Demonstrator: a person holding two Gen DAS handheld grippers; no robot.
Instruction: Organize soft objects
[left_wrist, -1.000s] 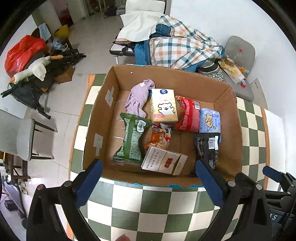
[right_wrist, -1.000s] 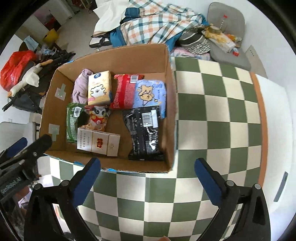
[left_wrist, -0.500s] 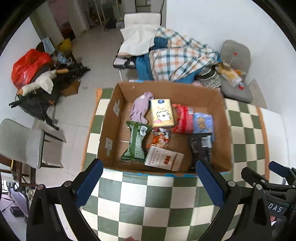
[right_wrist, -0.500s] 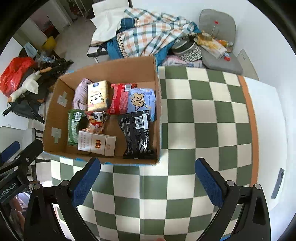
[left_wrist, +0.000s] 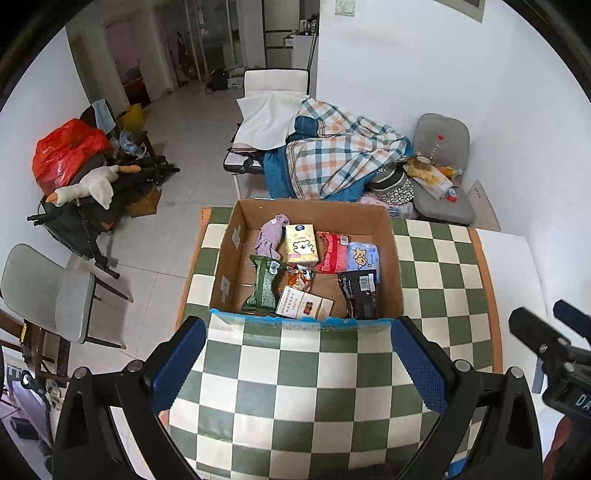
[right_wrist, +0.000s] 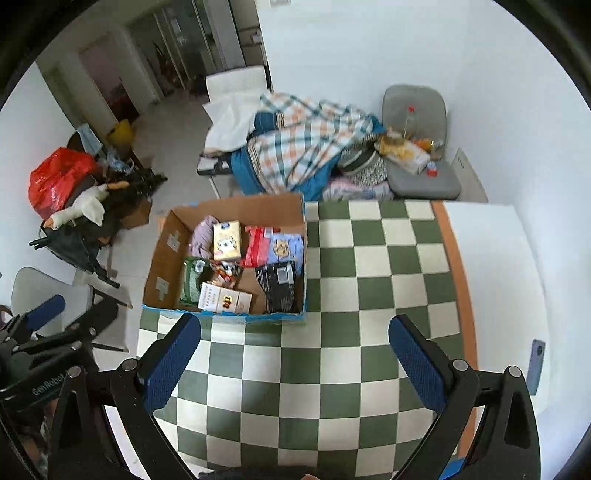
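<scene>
Blue-padded left claw (left_wrist: 295, 363) and right claw (right_wrist: 293, 362) both stand wide and hold nothing, above the checkered surface (left_wrist: 295, 406). Far from them, one cardboard box (left_wrist: 393, 269) holds about nine soft packets; reaching in blindly could crush one.

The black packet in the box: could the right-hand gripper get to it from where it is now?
Probably yes. The black packet lies uncovered by the cardboard box's right wall, and the right gripper is open and empty, though it would have to clear the box's near rim.
</scene>
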